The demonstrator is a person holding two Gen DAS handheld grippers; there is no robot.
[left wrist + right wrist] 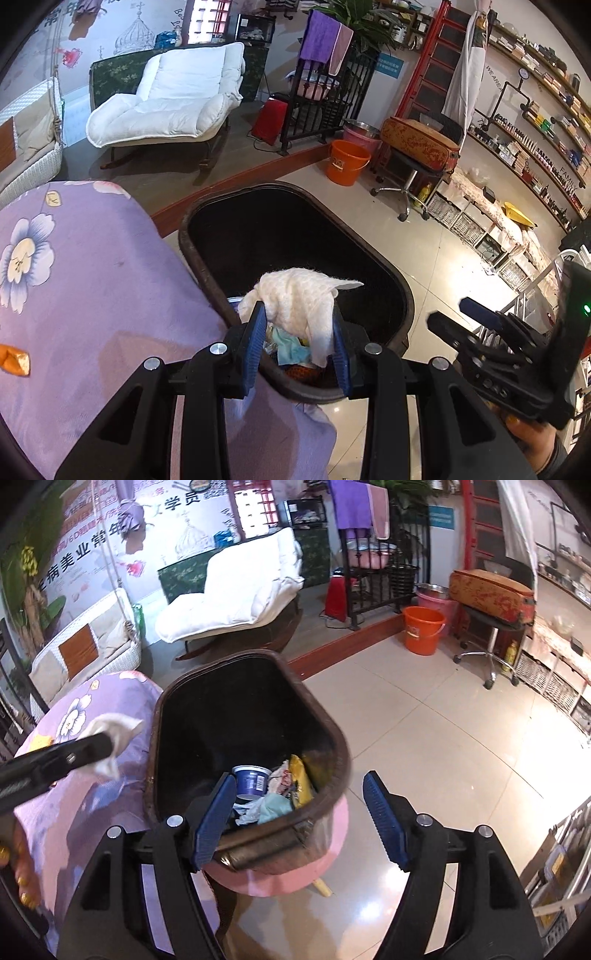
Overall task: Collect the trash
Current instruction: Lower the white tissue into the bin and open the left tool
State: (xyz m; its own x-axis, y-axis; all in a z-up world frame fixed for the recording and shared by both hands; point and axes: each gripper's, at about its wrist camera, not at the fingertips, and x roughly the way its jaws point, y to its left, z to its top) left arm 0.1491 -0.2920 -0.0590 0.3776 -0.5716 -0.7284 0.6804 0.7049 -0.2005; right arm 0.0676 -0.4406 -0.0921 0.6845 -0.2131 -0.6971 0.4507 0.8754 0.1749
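My left gripper [300,345] pinches a crumpled white tissue [301,301] just above the near rim of the dark bin [400,291], which stands against the edge of the purple flowered cloth [92,288]. My right gripper [300,818] hangs spread and empty over the bin's near corner, above the blue cup [251,780] and wrappers inside. Bare tiled floor [443,738] lies open to the right.

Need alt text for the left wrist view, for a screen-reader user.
The left hand-held gripper pinches a crumpled white tissue between its blue pads, above a dark brown oval trash bin that already holds scraps. A purple floral tablecloth lies to the bin's left, and the right hand-held gripper pokes in from the picture's right edge, empty.
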